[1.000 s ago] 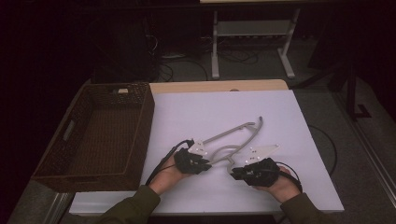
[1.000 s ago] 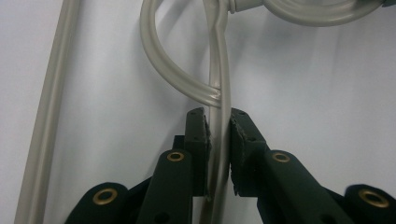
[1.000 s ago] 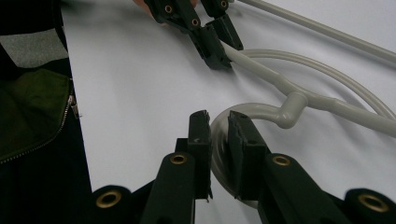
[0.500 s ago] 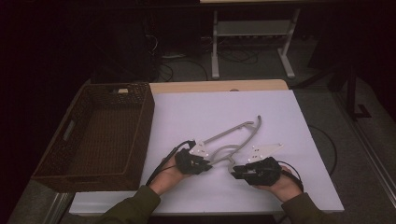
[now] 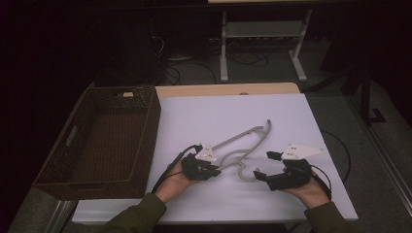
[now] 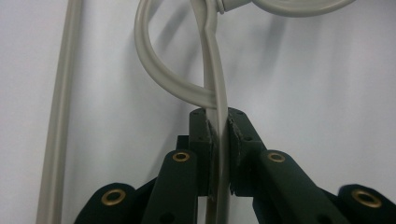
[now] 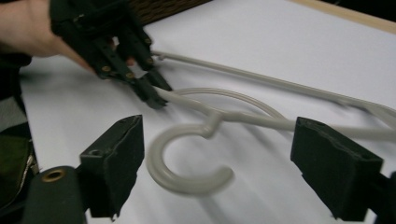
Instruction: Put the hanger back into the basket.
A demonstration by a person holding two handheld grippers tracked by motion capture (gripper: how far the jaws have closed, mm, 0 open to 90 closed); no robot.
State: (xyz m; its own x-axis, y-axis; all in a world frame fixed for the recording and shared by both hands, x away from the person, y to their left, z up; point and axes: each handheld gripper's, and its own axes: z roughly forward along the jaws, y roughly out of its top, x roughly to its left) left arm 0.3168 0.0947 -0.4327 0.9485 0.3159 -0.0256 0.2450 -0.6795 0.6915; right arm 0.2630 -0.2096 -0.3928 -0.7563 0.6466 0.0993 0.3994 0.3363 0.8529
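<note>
Grey plastic makes up the clothes hanger [image 5: 243, 145] that lies flat on the white surface [image 5: 291, 116], its hook end turned toward the person's side and its long arm running up and away to the right in the high view. At its near-left end the left gripper [image 5: 214, 170] has its jaws closed tight on one thin bar of the hanger; in the left gripper view that bar passes straight up between the two black pads, which press on it from both sides. To the right, the right gripper [image 5: 262, 165] sits just beside the hook, its jaws having just been opening and now standing wide apart; in the right gripper view the curved hook [image 7: 187, 163] lies on the surface between the two spread pads, touched by neither. Each gripper is carried in one hand, with olive sleeves coming in from the bottom edge. A brown wicker basket [image 5: 63, 165] stands at the left of the surface, well apart from the hanger.
</note>
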